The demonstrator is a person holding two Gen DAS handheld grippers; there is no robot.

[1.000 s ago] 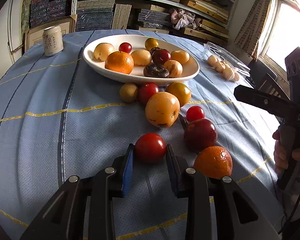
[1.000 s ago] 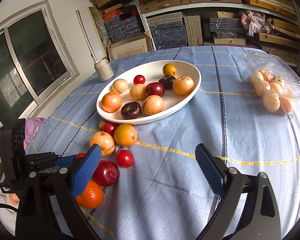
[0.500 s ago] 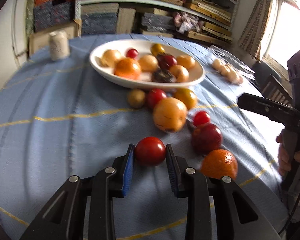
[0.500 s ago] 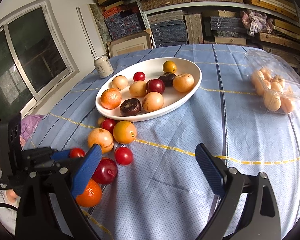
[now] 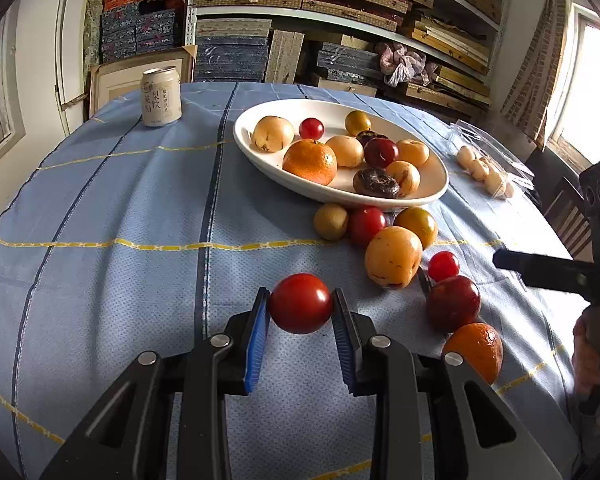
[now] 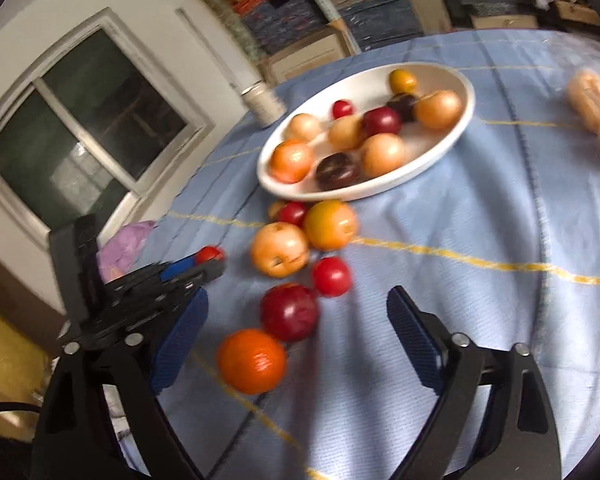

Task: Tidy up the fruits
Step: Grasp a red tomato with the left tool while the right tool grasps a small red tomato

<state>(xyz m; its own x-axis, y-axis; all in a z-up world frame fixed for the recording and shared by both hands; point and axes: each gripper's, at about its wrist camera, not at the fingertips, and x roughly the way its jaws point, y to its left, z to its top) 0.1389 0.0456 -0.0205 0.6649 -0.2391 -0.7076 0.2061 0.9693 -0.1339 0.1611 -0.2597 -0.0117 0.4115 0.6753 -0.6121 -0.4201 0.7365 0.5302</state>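
My left gripper (image 5: 300,297) is shut on a red tomato (image 5: 301,303), held just above the blue cloth; the right wrist view shows it at far left (image 6: 204,262). A white oval plate (image 5: 431,196) beyond it holds several fruits. Loose fruits lie in front of the plate, among them a pale orange fruit (image 5: 393,256), a dark red plum (image 6: 290,312) and an orange (image 6: 252,360). My right gripper (image 6: 296,304) points down at these; its jaws are closing with the plum and orange between them, the pads touching neither. One of its fingers (image 5: 539,268) shows at the right.
A white drink can (image 5: 160,97) stands at the table's far left. A clear plastic pack of pale fruits (image 5: 485,168) lies to the right of the plate. Shelves stacked with boards line the wall behind. A hand (image 5: 587,344) holds the right gripper.
My left gripper has carried the tomato a little up and to the left. The right gripper has tipped toward the loose fruits, its jaws have narrowed, and the plum and orange now sit between them.
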